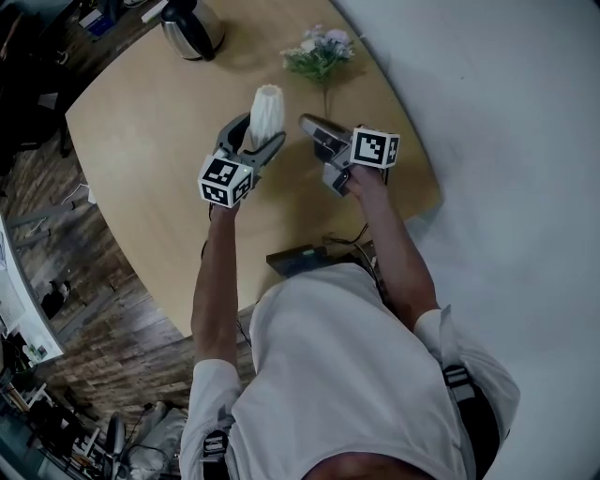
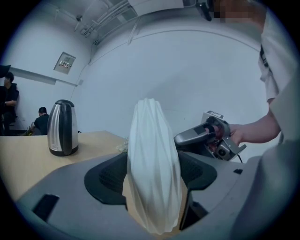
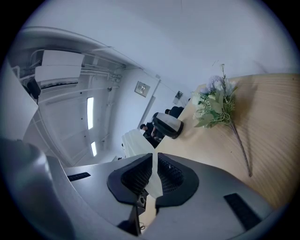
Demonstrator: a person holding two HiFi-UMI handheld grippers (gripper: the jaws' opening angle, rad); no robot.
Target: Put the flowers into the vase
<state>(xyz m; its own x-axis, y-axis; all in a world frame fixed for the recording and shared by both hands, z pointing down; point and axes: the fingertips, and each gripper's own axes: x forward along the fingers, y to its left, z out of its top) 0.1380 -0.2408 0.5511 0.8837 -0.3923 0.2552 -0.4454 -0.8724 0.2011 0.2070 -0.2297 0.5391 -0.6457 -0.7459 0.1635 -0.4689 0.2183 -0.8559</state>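
Left tongs [image 1: 253, 134] are clamped on the white ribbed vase [image 1: 267, 111]. Right tongs [image 1: 307, 122], closed and empty, are nearer the flowers [image 1: 321, 54], which lie on the worktop [image 1: 141, 159] just beyond, stem pointing back toward them.

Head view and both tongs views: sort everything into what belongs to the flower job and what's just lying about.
Job: vase, gripped in the left tongs; flowers, lying on the table; right tongs, shut and empty.
Lying about: kettle; people in the background.
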